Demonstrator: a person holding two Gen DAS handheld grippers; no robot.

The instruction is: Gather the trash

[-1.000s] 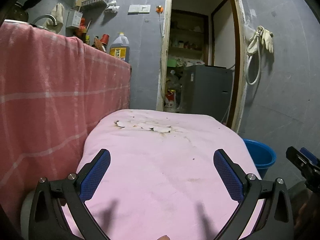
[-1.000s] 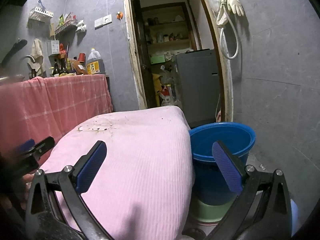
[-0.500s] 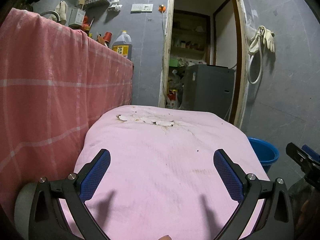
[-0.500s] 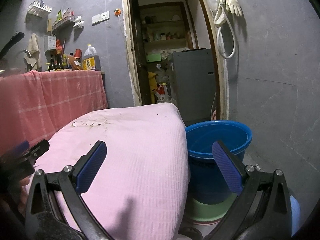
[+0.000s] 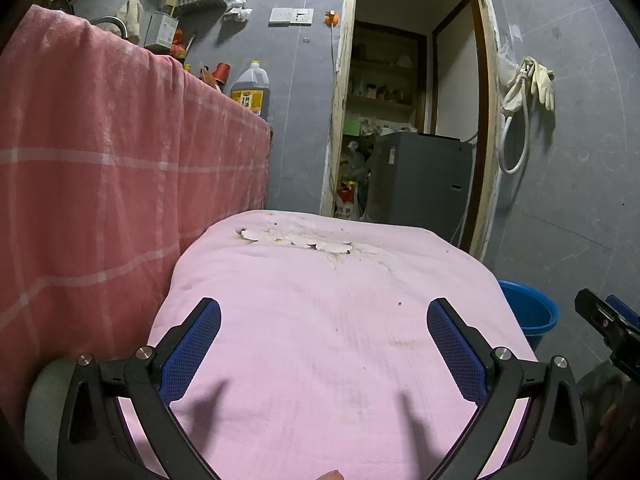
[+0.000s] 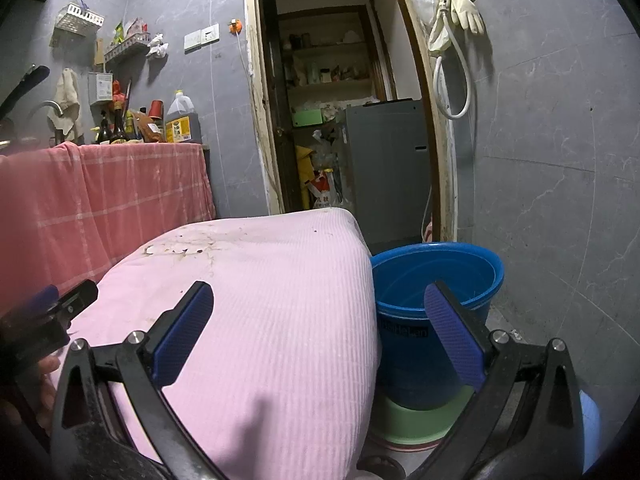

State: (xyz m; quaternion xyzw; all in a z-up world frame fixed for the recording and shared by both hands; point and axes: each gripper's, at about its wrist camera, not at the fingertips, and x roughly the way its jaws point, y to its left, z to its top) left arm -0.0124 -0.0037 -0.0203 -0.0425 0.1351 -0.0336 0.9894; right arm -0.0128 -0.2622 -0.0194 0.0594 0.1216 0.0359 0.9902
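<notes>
Both hand-held grippers, left (image 5: 324, 344) and right (image 6: 318, 332), gape wide, empty, over pink cloth (image 5: 320, 320); blue bucket (image 6: 436, 276) alongside.

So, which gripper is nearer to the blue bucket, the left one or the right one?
Right. The right gripper hangs open at the pink cloth's edge, one finger in front of the blue bucket. The left gripper, also open, is over the cloth's middle, farther away.
</notes>
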